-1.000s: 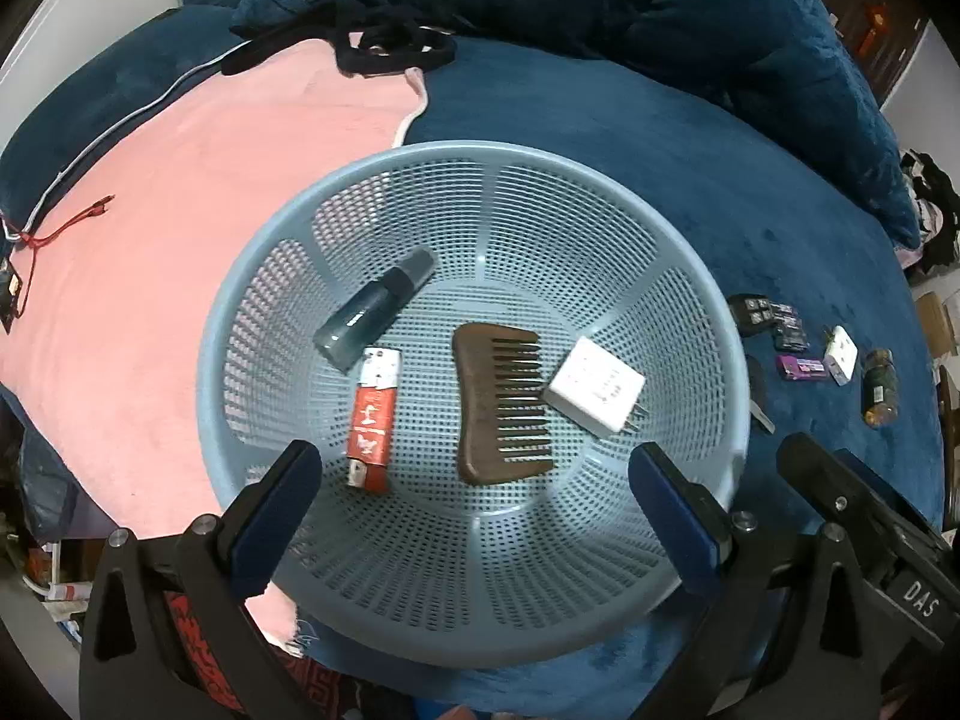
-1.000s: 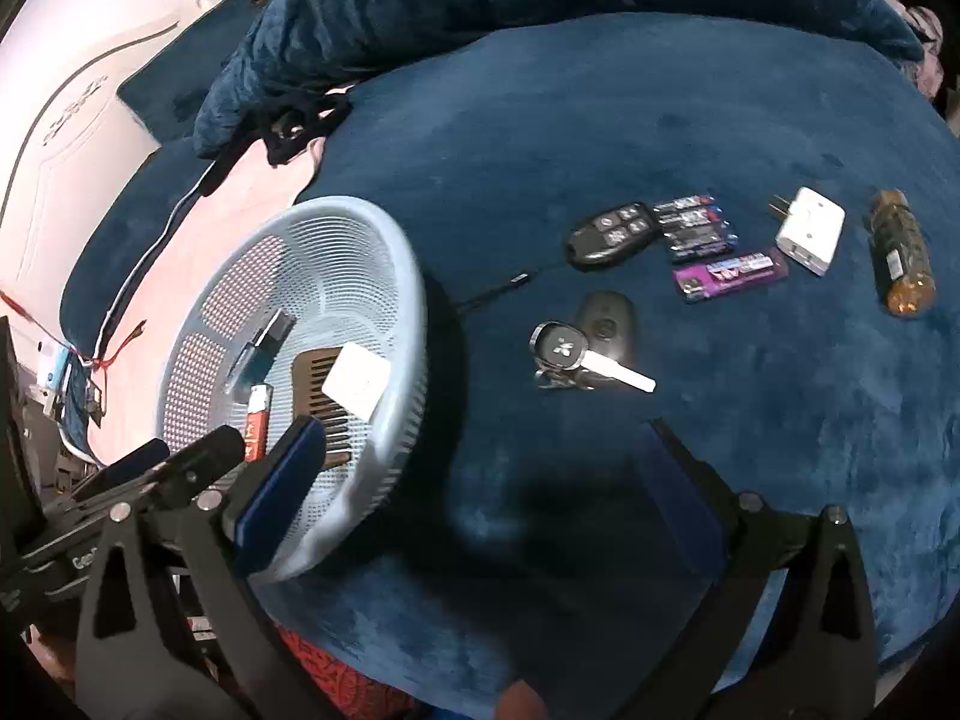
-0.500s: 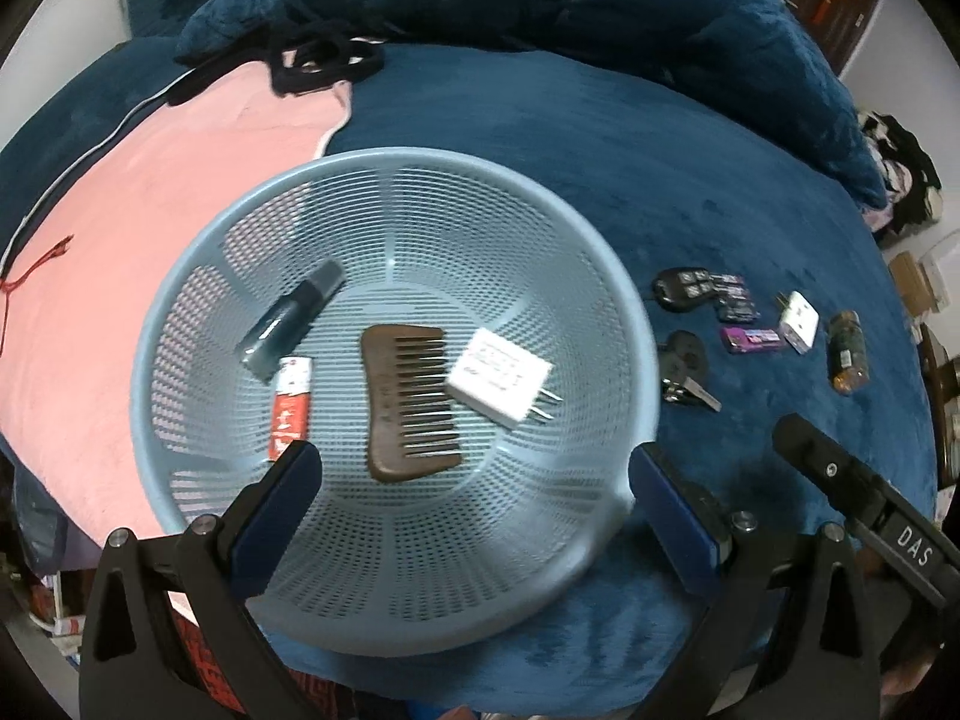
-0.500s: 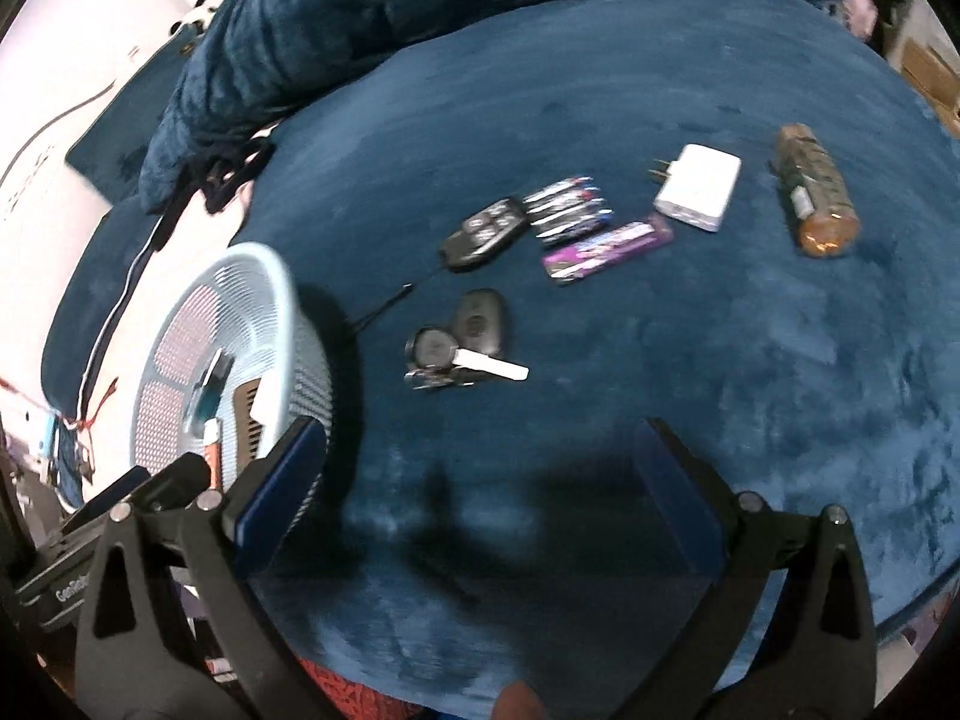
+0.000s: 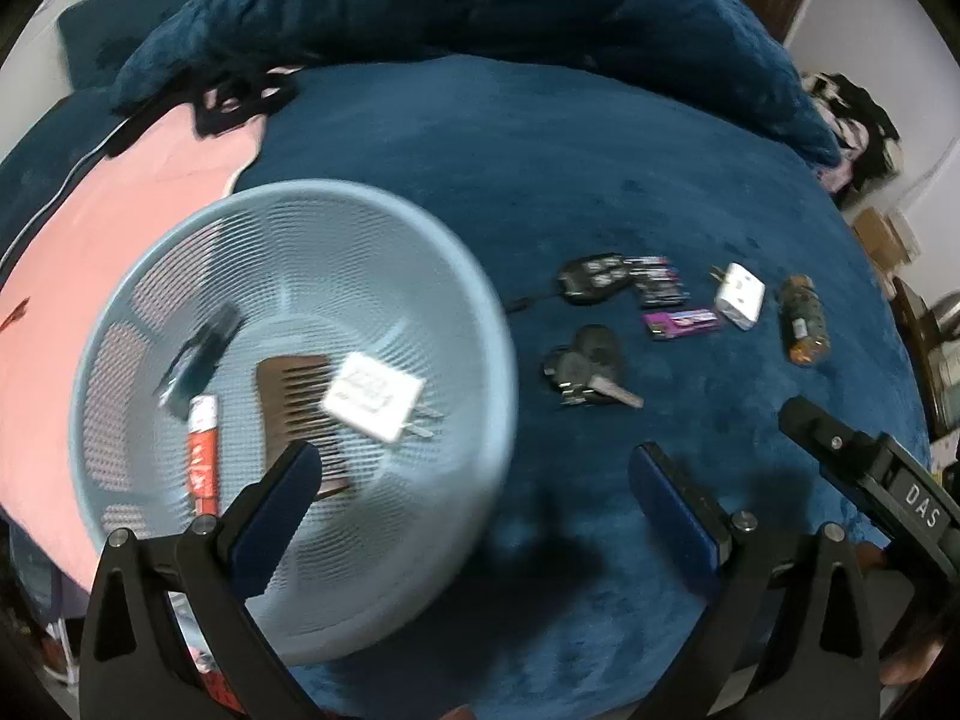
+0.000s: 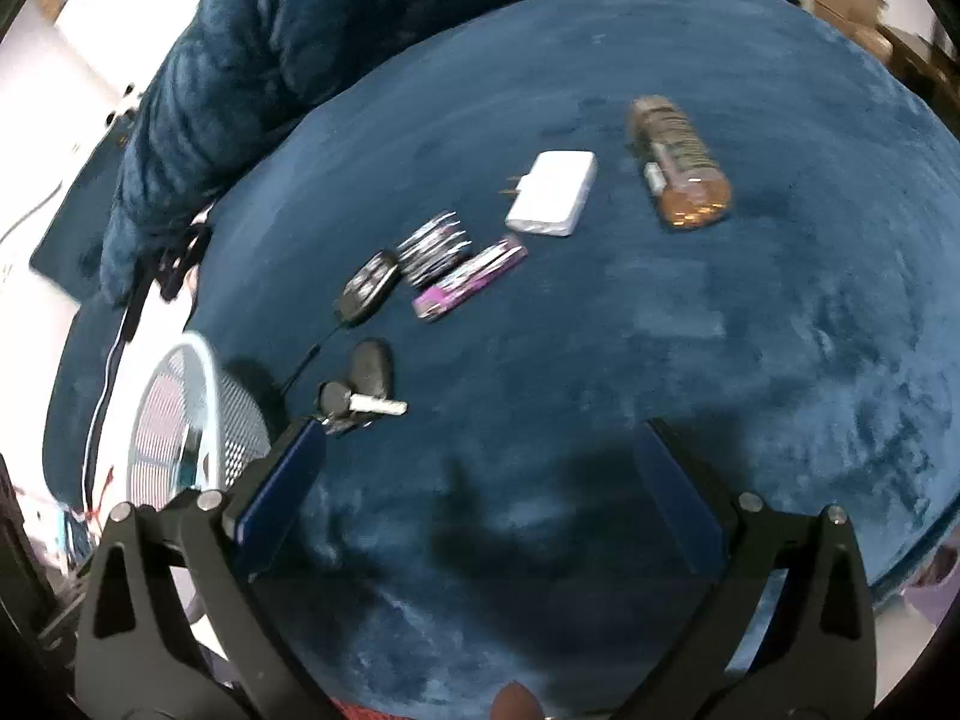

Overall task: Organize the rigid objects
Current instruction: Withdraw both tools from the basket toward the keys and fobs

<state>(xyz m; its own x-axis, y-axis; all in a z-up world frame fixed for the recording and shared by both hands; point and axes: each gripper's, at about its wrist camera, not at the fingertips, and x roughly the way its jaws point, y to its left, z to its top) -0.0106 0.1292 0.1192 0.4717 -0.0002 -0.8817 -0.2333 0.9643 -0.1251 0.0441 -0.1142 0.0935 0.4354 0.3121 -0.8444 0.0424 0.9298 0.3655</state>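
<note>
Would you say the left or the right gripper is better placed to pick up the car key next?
Right, probably. The right gripper hangs open over bare blanket with the car key beside its left finger; the left gripper partly overhangs the basket.

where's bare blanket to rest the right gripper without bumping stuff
Bare blanket lies right of the key bunch and below the amber bottle, under the open right gripper. Crowded: the cluster from key fob to white charger.

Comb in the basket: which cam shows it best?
Left wrist: the comb lies in full view on the basket floor, slightly blurred, a white plug overlapping its teeth. Right wrist sees only the basket's edge; no comb.
</note>
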